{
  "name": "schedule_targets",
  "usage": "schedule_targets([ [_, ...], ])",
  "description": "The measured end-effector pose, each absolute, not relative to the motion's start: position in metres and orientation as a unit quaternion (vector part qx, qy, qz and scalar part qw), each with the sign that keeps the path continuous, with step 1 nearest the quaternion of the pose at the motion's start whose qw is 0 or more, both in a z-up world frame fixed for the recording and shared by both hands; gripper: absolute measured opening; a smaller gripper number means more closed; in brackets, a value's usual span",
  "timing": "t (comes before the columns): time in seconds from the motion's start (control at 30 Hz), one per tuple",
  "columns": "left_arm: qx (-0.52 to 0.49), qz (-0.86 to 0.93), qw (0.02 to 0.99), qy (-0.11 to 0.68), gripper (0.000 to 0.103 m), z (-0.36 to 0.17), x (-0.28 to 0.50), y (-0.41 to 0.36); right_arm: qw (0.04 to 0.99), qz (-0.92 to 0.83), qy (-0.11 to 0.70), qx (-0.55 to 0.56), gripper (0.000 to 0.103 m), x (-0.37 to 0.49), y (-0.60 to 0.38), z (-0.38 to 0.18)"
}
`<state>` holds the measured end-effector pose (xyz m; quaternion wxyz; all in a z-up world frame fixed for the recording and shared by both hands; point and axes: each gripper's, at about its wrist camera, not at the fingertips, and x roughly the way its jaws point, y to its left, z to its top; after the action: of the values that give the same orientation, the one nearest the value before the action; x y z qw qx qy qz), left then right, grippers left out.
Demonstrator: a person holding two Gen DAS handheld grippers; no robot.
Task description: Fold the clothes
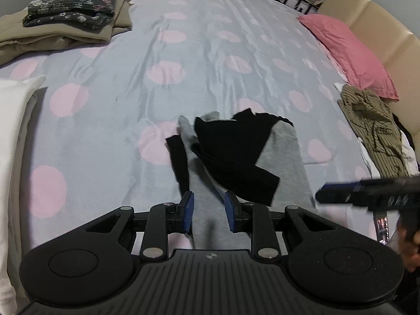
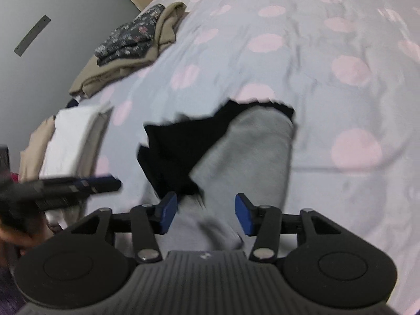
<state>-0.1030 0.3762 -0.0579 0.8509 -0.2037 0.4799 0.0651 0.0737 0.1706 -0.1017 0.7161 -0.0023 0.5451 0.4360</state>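
Grey-and-black garment (image 1: 236,157) lies rumpled on the spotted bed (image 1: 105,110). Left gripper (image 1: 209,211) fingers pinch its grey near edge. Right gripper (image 2: 206,214) fingers stand open above it, gripping nothing.

No readable text, label, brand name or number is found in either view. Only a small round emblem is seen on the ribbed body of the left gripper (image 1: 209,211) and of the right gripper (image 2: 206,211), too small to be read.
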Motion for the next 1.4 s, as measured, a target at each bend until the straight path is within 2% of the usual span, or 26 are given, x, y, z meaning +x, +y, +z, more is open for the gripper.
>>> schedule_targets([
  [0.1, -0.204, 0.067, 0.852, 0.478, 0.023, -0.057, -0.107, 0.372, 0.711, 0.434, 0.553, 0.014, 0.051, 0.062, 0.158, -0.118],
  [0.2, -0.213, 0.071, 0.85, 0.476, 0.023, -0.059, -0.111, 0.372, 0.711, 0.432, 0.555, 0.021, 0.039, 0.051, 0.152, -0.132],
  [0.3, -0.22, 0.076, 0.848, 0.475, 0.023, -0.061, -0.114, 0.374, 0.717, 0.439, 0.542, 0.02, 0.018, 0.041, 0.151, -0.138],
  [0.33, -0.222, 0.079, 0.848, 0.475, 0.023, -0.061, -0.115, 0.375, 0.716, 0.446, 0.536, 0.024, 0.007, 0.038, 0.151, -0.137],
  [0.63, -0.229, 0.086, 0.844, 0.478, 0.023, -0.064, -0.117, 0.38, 0.685, 0.543, 0.485, 0.001, 0.005, -0.019, 0.171, -0.111],
  [0.83, -0.237, 0.071, 0.839, 0.485, 0.023, -0.07, -0.119, 0.374, 0.658, 0.574, 0.486, -0.048, 0.005, -0.056, 0.186, -0.124],
  [1.03, -0.232, 0.042, 0.834, 0.499, 0.043, -0.079, -0.123, 0.355, 0.652, 0.57, 0.495, -0.069, 0.011, -0.061, 0.179, -0.133],
  [1.37, -0.24, 0.024, 0.811, 0.533, 0.043, -0.106, -0.126, 0.337, 0.696, 0.491, 0.522, -0.035, 0.014, -0.028, 0.136, -0.143],
  [1.4, -0.242, 0.025, 0.81, 0.534, 0.04, -0.109, -0.125, 0.338, 0.698, 0.488, 0.523, -0.032, 0.014, -0.026, 0.135, -0.144],
])
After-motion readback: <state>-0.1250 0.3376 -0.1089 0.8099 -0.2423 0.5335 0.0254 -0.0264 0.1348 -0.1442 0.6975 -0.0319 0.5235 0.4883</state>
